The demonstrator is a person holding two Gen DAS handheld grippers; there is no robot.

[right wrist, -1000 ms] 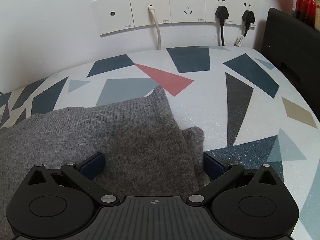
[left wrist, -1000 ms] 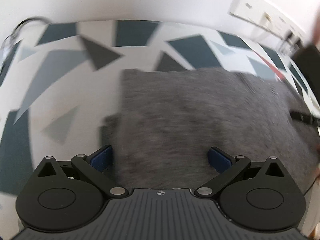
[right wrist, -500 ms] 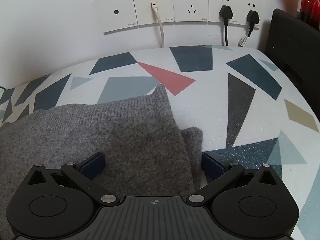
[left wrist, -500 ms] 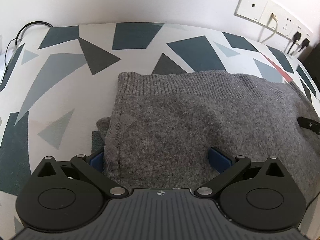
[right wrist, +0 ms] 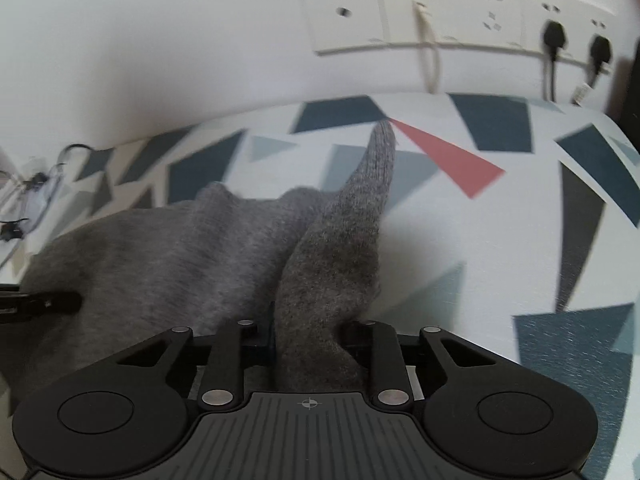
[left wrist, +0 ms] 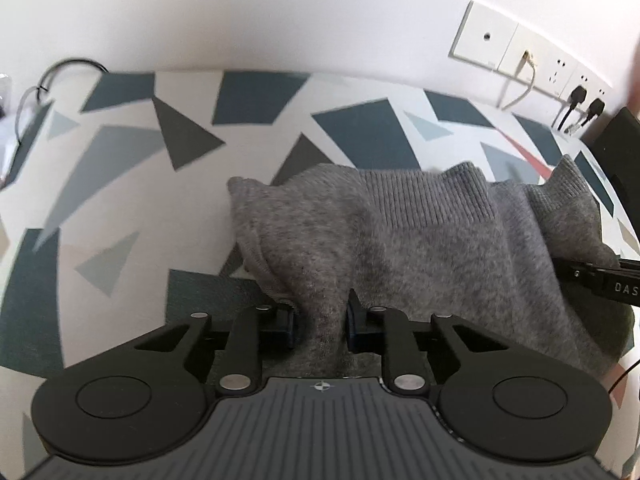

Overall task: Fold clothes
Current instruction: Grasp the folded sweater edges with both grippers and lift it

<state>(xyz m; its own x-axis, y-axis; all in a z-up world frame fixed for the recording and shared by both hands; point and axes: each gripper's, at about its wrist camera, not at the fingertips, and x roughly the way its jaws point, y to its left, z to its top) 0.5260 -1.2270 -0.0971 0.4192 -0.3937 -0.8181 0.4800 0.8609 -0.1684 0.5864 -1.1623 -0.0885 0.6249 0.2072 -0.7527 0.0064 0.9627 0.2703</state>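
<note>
At the far left of the patterned table (left wrist: 120,184) a loop of dark cable (left wrist: 68,70) lies against the wall, well apart from my work. Moving rightward, my left gripper (left wrist: 320,320) has its jaws closing on a bunched fold of the grey sweater (left wrist: 400,248), and the pads are already pressing the knit from both sides at the near left corner. The sweater lies ahead of these fingers and spreads away to the right across the table, its long axis running side to side between my two hands, with the ribbed hem (left wrist: 432,196) humped up at the far edge. Further right, my right gripper (right wrist: 310,334) is closing too, the knit pinched between its pads at the near right corner; a flap of the sweater (right wrist: 340,248) rises from it and points away towards the wall. Beyond that, wall sockets (right wrist: 440,16) with two black plugs (right wrist: 576,42) sit above the table

Each hand is on its own near corner, so neither is the nearer one; I judge that the coming fold depends on carrying both corners away from me, across the short way of the garment, towards that far hem, keeping the edge between my hands level
</note>
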